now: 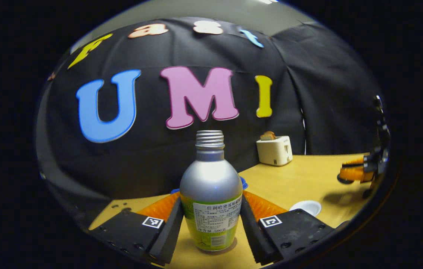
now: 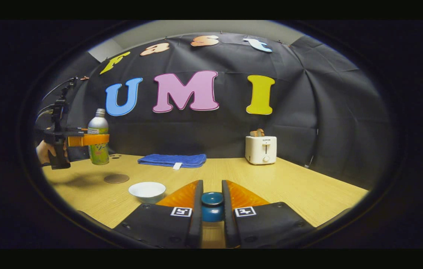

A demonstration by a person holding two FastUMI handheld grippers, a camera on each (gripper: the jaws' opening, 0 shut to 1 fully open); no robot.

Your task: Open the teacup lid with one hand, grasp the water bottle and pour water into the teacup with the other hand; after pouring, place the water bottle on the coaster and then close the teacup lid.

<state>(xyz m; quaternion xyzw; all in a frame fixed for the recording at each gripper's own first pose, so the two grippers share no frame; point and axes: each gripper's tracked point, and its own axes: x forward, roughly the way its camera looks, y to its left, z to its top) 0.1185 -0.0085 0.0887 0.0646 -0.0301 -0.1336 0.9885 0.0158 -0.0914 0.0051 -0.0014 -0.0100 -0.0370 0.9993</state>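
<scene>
A silver bottle (image 1: 210,175) with a green label and no cap stands upright between the fingers of my left gripper (image 1: 211,203), which is shut on its lower body. In the right gripper view the same bottle (image 2: 98,127) and left gripper (image 2: 89,140) are at the far left, just over the table. My right gripper (image 2: 212,188) is shut on the dark blue teacup lid (image 2: 212,204), held off the cup. The white teacup (image 2: 146,189) sits uncovered to its left, and also shows low on the right as a teacup (image 1: 305,206). A brown round coaster (image 2: 116,178) lies below and beside the bottle.
A folded blue towel (image 2: 172,160) lies at the back of the wooden table (image 2: 301,190). A white toaster (image 2: 260,149) holding bread stands at the back right, also seen as the toaster (image 1: 274,150). A hand (image 2: 43,151) holds the left gripper.
</scene>
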